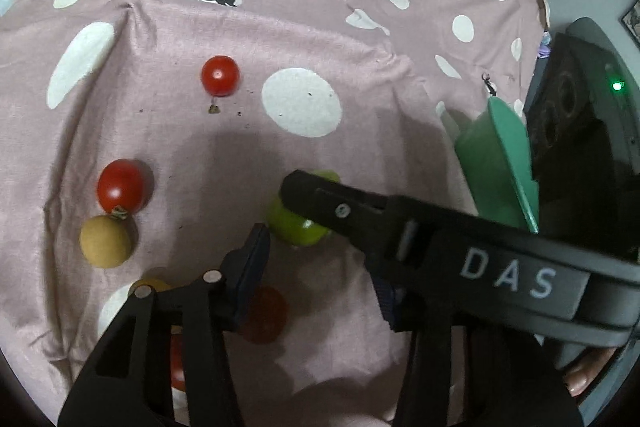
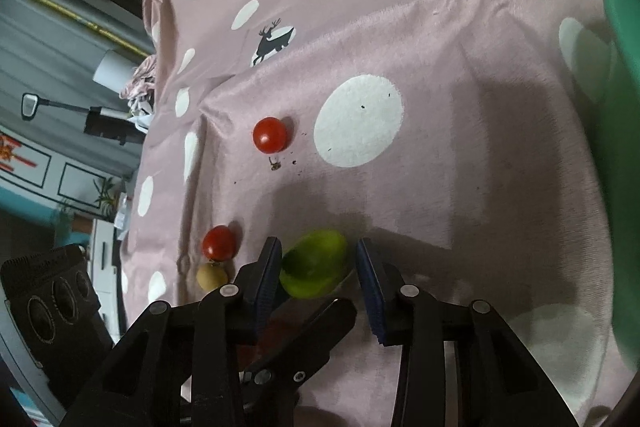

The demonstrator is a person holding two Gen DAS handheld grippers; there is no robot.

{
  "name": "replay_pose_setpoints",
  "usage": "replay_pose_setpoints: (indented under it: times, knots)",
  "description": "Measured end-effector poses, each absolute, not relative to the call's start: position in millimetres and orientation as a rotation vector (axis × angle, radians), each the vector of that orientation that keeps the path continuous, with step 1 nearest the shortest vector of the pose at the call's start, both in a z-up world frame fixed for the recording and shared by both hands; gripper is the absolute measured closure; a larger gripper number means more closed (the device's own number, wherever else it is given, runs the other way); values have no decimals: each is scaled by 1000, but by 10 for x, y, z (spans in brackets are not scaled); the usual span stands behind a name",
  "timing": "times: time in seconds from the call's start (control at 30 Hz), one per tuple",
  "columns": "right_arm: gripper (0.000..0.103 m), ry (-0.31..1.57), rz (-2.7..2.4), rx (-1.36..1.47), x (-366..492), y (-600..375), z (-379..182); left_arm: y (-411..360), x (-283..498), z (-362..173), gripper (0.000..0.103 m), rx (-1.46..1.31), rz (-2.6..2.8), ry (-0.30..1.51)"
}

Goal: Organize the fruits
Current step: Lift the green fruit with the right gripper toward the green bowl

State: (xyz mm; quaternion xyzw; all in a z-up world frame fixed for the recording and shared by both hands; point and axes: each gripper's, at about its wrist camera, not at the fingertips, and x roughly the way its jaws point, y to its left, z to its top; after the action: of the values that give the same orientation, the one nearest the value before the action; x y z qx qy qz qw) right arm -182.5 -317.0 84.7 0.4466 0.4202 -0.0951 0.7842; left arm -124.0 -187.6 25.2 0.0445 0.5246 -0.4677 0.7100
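The pink cloth (image 1: 168, 131) with white spots covers the surface, which may be a bed or a bench; the pictures do not settle which.

In the right wrist view, the right hand-held gripper (image 2: 318, 281) has its jaws spread apart, one blue pad on each side of the green fruit (image 2: 314, 269), which lies on the cloth at about 6 o'clock. The left pad sits just beside the fruit, perhaps touching; the right pad stands clear of it. At 9 o'clock of the green fruit lie a red tomato (image 2: 219, 242) and, touching it below, a tan round fruit (image 2: 211, 275). Another red tomato (image 2: 270, 135) lies farther off at 11 o'clock, near a large white spot. A green bowl (image 2: 624, 39) shows at the frame's 2 o'clock edge.

In the left wrist view, the left hand-held gripper (image 1: 316, 267) is open too; one blue pad (image 1: 252, 263) shows at 7 o'clock of the green fruit (image 1: 294, 227), while the right gripper's black finger crosses over the fruit from 3 o'clock. A shaded red tomato (image 1: 266, 315) lies just below. The green bowl (image 1: 492, 163) appears tilted at 3 o'clock.
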Motion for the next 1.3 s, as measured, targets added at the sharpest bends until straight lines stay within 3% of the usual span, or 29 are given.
replay_pose_setpoints:
  times: [0.3,0.53,1.3]
  knots:
    - [65,914,-214,945,-1793,-3164,823,-1906,-1269,216,76,143,-1031,1135]
    - [65,917,-226,872,-1775,-3090,891,-1859,-1254,237,76,112,-1018,1143]
    - [65,714,-229,715,-2011,-2818,1535,-1555,-1506,810,75,86,-1084,882]
